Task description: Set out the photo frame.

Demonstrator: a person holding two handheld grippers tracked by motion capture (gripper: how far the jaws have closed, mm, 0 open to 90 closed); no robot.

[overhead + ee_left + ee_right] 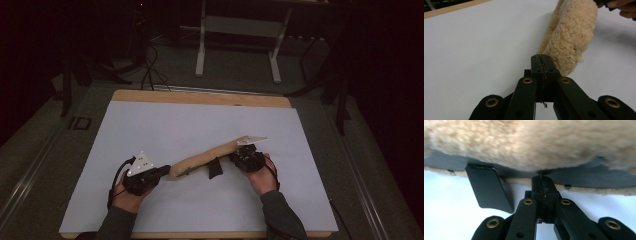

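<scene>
- My left claw (pixel 164 171) sits at the near left of the white worktop (pixel 150 125), pointing right toward the fleece pad (pixel 207 157).
- In the left gripper view my left claw (pixel 541 58) has its jaws fully together, with a thin thread or fibre caught in the seam between them.
- There the jaw tips touch the near end of the fleece pad (pixel 571 35); I cannot tell whether any fleece is pinched between them.
- My right claw (pixel 235 158) lies at the pad's other end, right of centre on the worktop, with my right hand (pixel 260 175) behind it.
- In the right gripper view my right claw (pixel 543 179) is also closed tight, jaws pressed together, their tips at the pad's dark lower edge.
- Whether those tips clamp that edge or only butt against it, I cannot tell.
- The pad is a long, tan, woolly strip lying slantwise across the middle of the worktop, its left end nearer me and its right end farther away.
- In the right gripper view the fleece pad (pixel 529 142) shows a dark backing under the wool.
- A black strap (pixel 487 187) hangs from that backing, left of my right claw; in the high view the strap (pixel 215 167) juts out from the pad's near side.
- My left hand (pixel 127 197) holds its gripper near the worktop's front edge.
</scene>
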